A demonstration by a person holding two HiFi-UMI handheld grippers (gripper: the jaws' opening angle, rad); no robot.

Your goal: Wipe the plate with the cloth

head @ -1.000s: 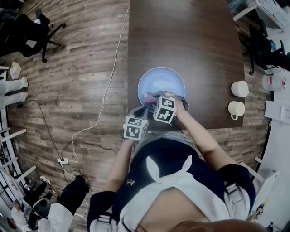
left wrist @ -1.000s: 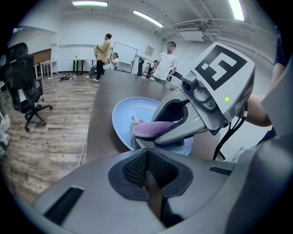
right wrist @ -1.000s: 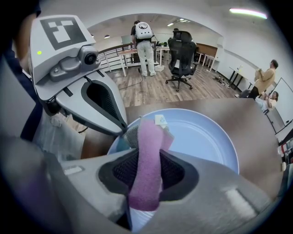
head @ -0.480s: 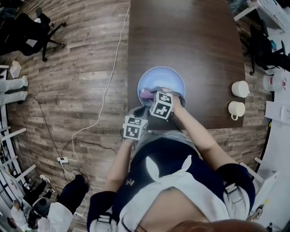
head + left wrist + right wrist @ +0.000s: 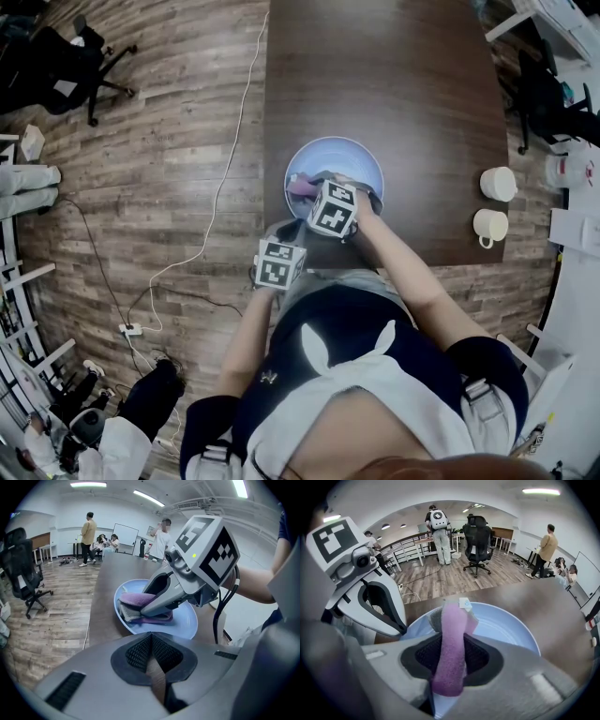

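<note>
Looking down in the head view, the right gripper (image 5: 319, 195) sits over the near side of the pale blue plate (image 5: 352, 155), which rests near the front edge of the dark table (image 5: 375, 75). A purple cloth (image 5: 302, 187) shows at its tip. The left gripper (image 5: 284, 242) hangs just short of the plate's near rim. In the left gripper view, its jaws meet at the tips with nothing between them, and the plate lies ahead. In the right gripper view, the jaws clamp the folded cloth, whose far end lies inside the plate.
</note>
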